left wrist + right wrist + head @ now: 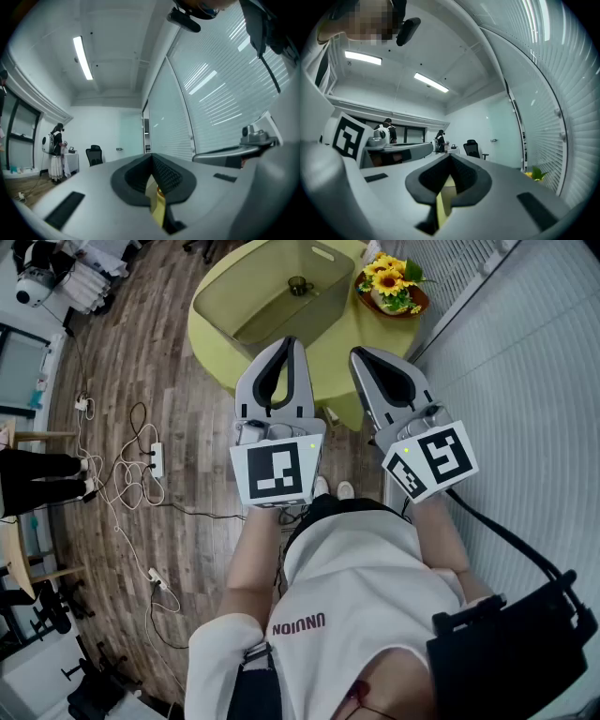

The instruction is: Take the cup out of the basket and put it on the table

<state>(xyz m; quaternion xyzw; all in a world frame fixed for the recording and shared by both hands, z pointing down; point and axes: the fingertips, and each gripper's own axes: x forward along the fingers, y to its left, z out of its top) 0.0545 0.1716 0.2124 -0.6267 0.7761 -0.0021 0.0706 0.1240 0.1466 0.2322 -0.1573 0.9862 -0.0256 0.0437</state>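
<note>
A small dark glass cup (300,285) stands inside a pale translucent basket (230,298) on the round yellow-green table (339,343). In the head view both grippers are held up in front of the person's chest, short of the table's near edge and pointing toward it. My left gripper (286,345) has its jaws together with nothing between them. My right gripper (362,356), beside it, is also shut and empty. Both gripper views look up into the room. The tips of the left gripper (152,157) and the right gripper (450,157) meet, and only a sliver of yellow table shows below them.
A dish of sunflowers (392,282) stands on the table right of the basket. A slatted blind wall (525,352) runs along the right. Cables and power strips (155,460) lie on the wooden floor at left. Standing people (55,150) and an office chair (94,154) are far off.
</note>
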